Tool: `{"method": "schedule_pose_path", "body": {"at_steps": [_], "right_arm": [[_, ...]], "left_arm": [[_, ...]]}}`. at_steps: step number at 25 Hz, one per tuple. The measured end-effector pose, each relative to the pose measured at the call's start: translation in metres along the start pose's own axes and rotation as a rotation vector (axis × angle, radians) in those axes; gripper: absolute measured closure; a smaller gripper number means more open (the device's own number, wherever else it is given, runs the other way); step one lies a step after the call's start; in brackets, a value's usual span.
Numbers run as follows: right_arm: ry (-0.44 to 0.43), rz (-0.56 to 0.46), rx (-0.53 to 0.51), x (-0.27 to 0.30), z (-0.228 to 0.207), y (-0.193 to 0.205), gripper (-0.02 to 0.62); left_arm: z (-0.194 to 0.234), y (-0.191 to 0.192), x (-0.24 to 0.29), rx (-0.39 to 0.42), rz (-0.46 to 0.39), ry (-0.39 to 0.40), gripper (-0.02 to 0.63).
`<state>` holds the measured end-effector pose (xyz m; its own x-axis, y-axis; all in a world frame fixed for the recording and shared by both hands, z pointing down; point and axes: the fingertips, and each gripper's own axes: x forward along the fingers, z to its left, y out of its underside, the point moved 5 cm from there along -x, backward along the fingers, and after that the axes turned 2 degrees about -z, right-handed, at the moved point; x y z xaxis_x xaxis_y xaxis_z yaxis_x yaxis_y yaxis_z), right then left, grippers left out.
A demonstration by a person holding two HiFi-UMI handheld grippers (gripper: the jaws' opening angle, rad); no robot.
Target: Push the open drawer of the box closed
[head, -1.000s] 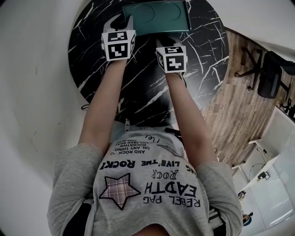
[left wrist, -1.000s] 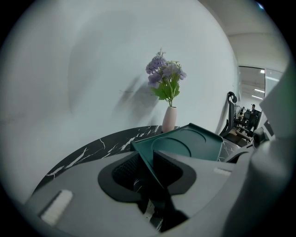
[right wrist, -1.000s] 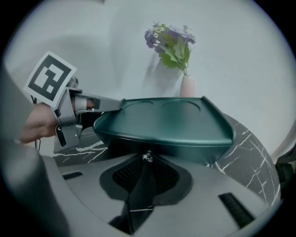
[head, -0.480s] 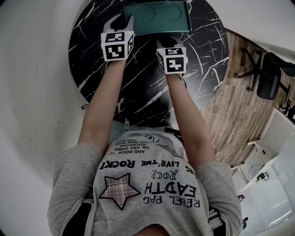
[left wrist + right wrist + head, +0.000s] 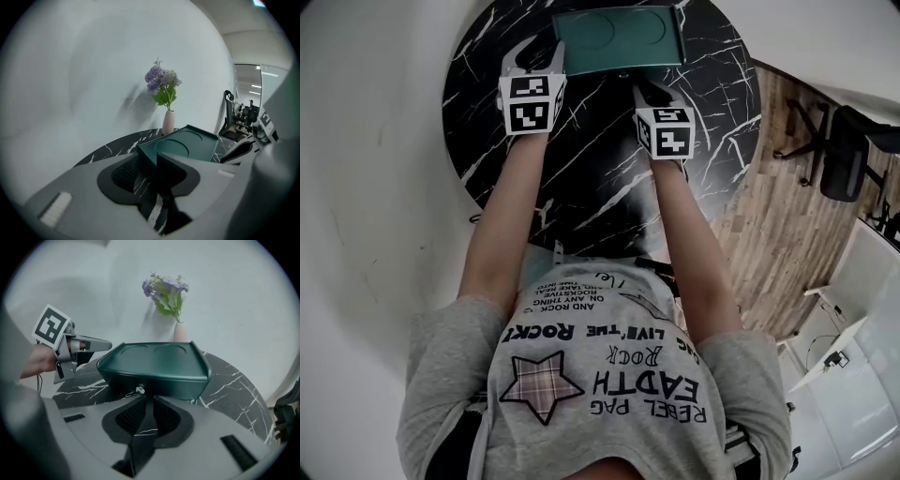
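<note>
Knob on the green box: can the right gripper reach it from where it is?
Probably yes. The knob on the green box sits just beyond the tips of the right gripper, whose jaws are closing with nothing between them. Nothing stands in the way.

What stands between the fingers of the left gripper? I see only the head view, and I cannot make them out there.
Observer: A near corner of the dark green plastic box stands between the fingers of the left gripper. They are opening, and the pads do not seem to press on it.
Operator: Is the drawer closed?
Observer: In the right gripper view the drawer front looks flush with the box. Its small metal knob is just ahead of the right gripper, whose fingers are closing with nothing between them.
Operator: Is anything behind the box?
Observer: A pale pink vase with purple flowers stands on the black marble table.
</note>
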<state>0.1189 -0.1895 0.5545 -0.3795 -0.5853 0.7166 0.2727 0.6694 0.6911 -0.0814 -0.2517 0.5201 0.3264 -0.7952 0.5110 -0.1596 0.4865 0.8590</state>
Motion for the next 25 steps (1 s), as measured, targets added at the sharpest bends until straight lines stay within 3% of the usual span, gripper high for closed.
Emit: {"method": "schedule_pose_path", "body": {"at_steps": [4, 8, 13, 25], "right_arm": [[0.005, -0.038, -0.019, -0.014, -0.002, -0.007, 0.574], [0.003, -0.082, -0.025, -0.029, 0.0, -0.018, 0.583], [-0.017, -0.131, 0.009, -0.048, 0.005, -0.031, 0.583], [-0.041, -0.279, -0.027, -0.11, 0.014, -0.063, 0.583]], "left_arm": [[0.004, 0.002, -0.014, -0.021, -0.012, 0.008, 0.491], [0.005, -0.003, -0.028, -0.015, -0.026, 0.024, 0.596], [0.004, -0.011, -0.047, -0.012, -0.055, 0.013, 0.597], [-0.003, -0.039, -0.104, -0.002, -0.155, 0.013, 0.597]]}}
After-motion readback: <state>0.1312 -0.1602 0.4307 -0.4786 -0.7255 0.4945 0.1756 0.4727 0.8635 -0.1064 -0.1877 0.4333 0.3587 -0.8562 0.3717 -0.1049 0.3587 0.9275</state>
